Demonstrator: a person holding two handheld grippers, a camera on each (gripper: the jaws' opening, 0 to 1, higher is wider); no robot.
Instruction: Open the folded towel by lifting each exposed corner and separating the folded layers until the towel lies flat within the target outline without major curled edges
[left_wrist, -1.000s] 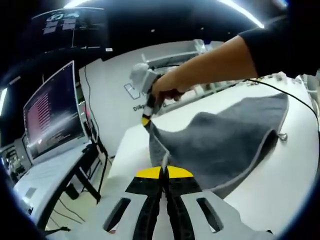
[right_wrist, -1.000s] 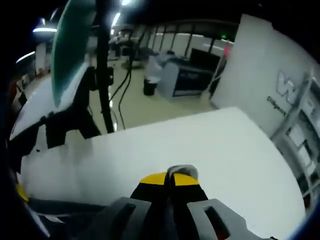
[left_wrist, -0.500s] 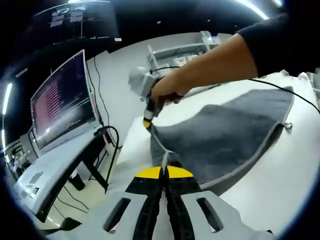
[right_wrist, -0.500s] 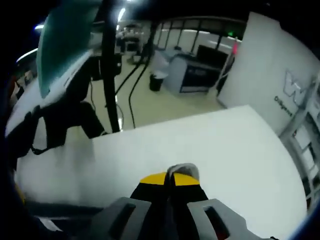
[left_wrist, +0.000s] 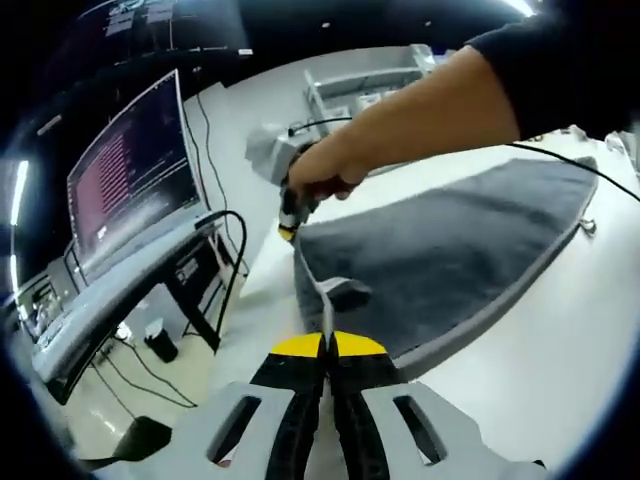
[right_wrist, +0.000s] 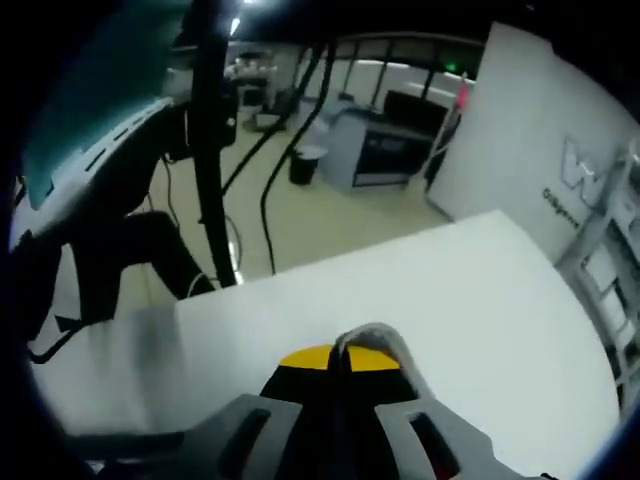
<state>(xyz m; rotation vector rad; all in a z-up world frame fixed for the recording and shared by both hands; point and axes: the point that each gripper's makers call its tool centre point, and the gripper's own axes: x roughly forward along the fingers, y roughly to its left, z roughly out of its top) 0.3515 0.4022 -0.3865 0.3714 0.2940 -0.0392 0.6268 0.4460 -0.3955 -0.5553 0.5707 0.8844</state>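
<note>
Ahead of the left gripper (left_wrist: 328, 350), whose jaws pinch its near hem, the grey towel (left_wrist: 450, 260) spreads across the white table (left_wrist: 540, 370). At the towel's far corner, the right gripper (left_wrist: 288, 228), held by a hand (left_wrist: 320, 178), clamps the edge. A monitor (left_wrist: 130, 170) stands leftward.

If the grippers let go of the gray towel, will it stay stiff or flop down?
Probably flop. The towel sags and drapes between the left gripper and the right gripper, so it looks soft, not stiff. It likely weighs little, since two thin edge pinches hold it up. Its fuzzy weave probably grips the table rather than sliding.
</note>
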